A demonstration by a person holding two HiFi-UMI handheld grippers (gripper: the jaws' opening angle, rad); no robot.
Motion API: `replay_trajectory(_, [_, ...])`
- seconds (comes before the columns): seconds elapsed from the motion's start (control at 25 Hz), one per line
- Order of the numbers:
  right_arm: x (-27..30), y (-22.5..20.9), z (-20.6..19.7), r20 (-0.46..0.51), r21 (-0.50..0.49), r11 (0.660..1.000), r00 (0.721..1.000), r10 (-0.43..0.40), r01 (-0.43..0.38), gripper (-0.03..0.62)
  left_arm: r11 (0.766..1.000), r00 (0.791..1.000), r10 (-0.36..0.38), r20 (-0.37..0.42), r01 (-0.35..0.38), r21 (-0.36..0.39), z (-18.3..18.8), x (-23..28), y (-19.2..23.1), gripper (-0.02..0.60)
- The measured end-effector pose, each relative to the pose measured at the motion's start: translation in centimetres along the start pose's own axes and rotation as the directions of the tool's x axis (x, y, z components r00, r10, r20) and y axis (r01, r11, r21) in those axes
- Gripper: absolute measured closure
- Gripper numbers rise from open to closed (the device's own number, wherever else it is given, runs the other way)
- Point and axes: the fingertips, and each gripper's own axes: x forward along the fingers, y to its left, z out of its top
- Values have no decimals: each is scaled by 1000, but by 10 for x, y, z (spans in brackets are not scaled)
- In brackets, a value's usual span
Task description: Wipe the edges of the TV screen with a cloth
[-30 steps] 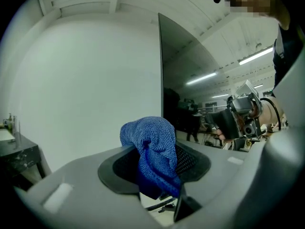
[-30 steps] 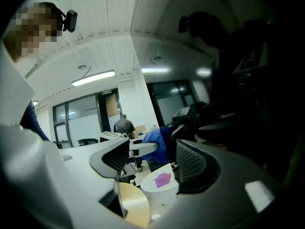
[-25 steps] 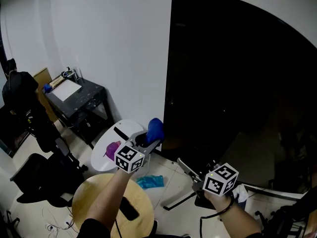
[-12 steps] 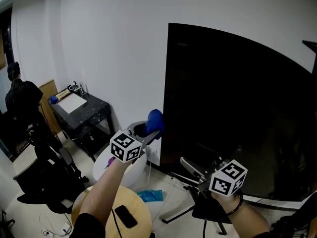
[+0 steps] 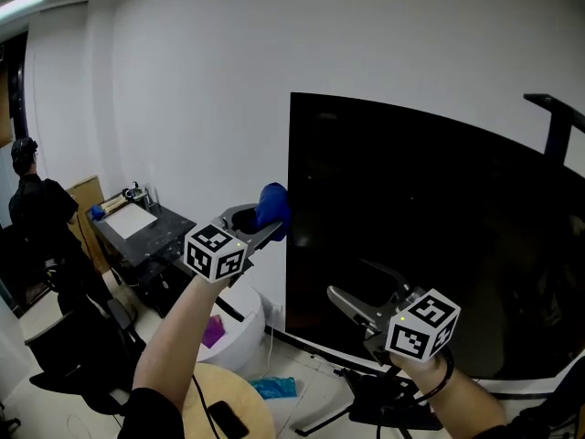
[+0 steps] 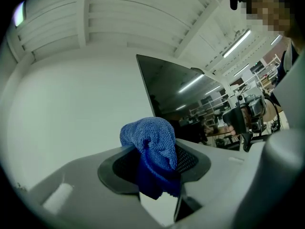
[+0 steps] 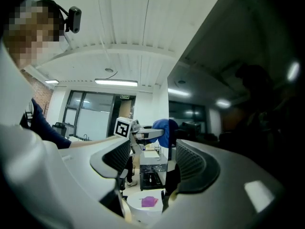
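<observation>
The large black TV screen (image 5: 430, 236) fills the right half of the head view against the white wall. My left gripper (image 5: 265, 222) is shut on a bunched blue cloth (image 5: 272, 207), which sits just left of the TV's left edge, at about mid height. In the left gripper view the cloth (image 6: 151, 137) bulges up between the dark pads, with the TV (image 6: 176, 85) beyond. My right gripper (image 5: 340, 298) is lower, in front of the screen's bottom part, pointing left. Its jaws stand apart with nothing between them; through the gap shows the cloth (image 7: 166, 130).
Below the left arm are a white round table (image 5: 239, 332) with a purple item (image 5: 212, 329), a wooden stool (image 5: 239, 401) carrying a phone (image 5: 225, 419), and a teal cloth (image 5: 274, 389) on the floor. A dark desk (image 5: 146, 227) and a person (image 5: 27, 199) are at left.
Both grippers have risen. The blue cloth has gone up beside the TV's left edge, and the head view has tilted up to show the TV's top edge.
</observation>
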Motion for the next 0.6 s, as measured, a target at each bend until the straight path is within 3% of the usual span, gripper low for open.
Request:
replay_trajectory(0.16, [-6, 3, 29, 35, 18, 1000, 999, 18, -18, 283, 1000, 1000, -4, 19, 4, 3, 38, 3, 13, 407])
replay_trajectory(0.44, [-14, -4, 67, 75, -42, 999, 997, 0, 3, 283, 999, 999, -49, 22, 49, 17, 98, 13, 33, 405])
replay_trajectory(0.6, [-17, -10, 80, 88, -43, 999, 996, -17, 21, 283, 996, 998, -53, 18, 51, 70, 131, 14, 43, 405])
